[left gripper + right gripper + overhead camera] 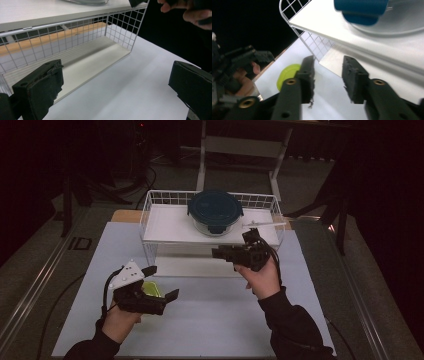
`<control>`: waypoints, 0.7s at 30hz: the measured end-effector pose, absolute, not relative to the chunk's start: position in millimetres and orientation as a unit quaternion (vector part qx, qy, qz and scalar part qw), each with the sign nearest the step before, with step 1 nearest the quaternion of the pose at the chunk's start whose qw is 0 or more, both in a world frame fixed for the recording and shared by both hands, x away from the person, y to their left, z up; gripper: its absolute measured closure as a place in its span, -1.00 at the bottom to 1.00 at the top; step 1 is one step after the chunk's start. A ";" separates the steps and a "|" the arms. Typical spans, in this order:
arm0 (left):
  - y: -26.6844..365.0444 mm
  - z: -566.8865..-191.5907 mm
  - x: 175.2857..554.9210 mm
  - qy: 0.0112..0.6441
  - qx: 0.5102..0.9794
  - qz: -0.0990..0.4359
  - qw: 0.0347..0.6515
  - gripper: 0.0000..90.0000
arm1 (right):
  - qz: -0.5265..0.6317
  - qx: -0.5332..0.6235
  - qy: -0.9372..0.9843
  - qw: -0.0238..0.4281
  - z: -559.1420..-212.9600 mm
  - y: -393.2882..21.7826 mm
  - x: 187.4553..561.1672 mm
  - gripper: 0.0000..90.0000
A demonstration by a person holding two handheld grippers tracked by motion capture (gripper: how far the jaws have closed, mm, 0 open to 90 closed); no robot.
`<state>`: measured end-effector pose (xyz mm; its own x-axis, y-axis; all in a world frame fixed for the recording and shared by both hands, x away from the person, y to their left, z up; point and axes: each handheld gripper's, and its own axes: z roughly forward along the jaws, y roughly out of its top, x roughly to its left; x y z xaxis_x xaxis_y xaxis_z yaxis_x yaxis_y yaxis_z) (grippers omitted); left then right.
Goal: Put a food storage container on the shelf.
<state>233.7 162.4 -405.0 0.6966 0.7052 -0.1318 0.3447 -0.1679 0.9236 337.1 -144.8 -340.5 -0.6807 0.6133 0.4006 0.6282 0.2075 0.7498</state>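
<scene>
The wire shelf rack [150, 215] is taken as the landmark; it stands at the far middle of the white tabletop [210, 320]. A round glass container with a dark blue lid [215, 211] is seated on the upper shelf of the rack, toward its right half. In the right gripper view the lid's blue latch [361, 10] is seen at the top edge, above the white shelf board.

The right gripper [235, 252] is held just in front of the rack's right front corner, below the container and apart from it. Its fingers [354, 80] are seen parted, with nothing between them; the container is not touched.

The left gripper [162, 282] is held well in front of the rack's left end, low over the tabletop. Its fingers [40, 87] are spread wide and released, with only bare tabletop between them. A yellow-green object [152, 289] lies on the tabletop in front of the rack's left end, just beside the left gripper and partly hidden by it; what it is cannot be told
</scene>
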 end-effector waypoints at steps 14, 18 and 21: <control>162.8 -407.5 226.6 0.341 0.749 0.158 0.546 -1.00 | -0.499 -0.363 -0.785 -0.057 -373.9 -172.3 297.5 -0.76; 165.5 -407.8 225.2 0.342 0.748 0.160 0.547 -1.00 | -0.491 -0.361 -0.790 -0.071 -387.2 -181.4 289.9 -0.76; 167.7 -409.3 224.8 0.346 0.747 0.160 0.545 -1.00 | -0.490 -0.365 -0.787 -0.077 -395.1 -189.9 282.5 -0.76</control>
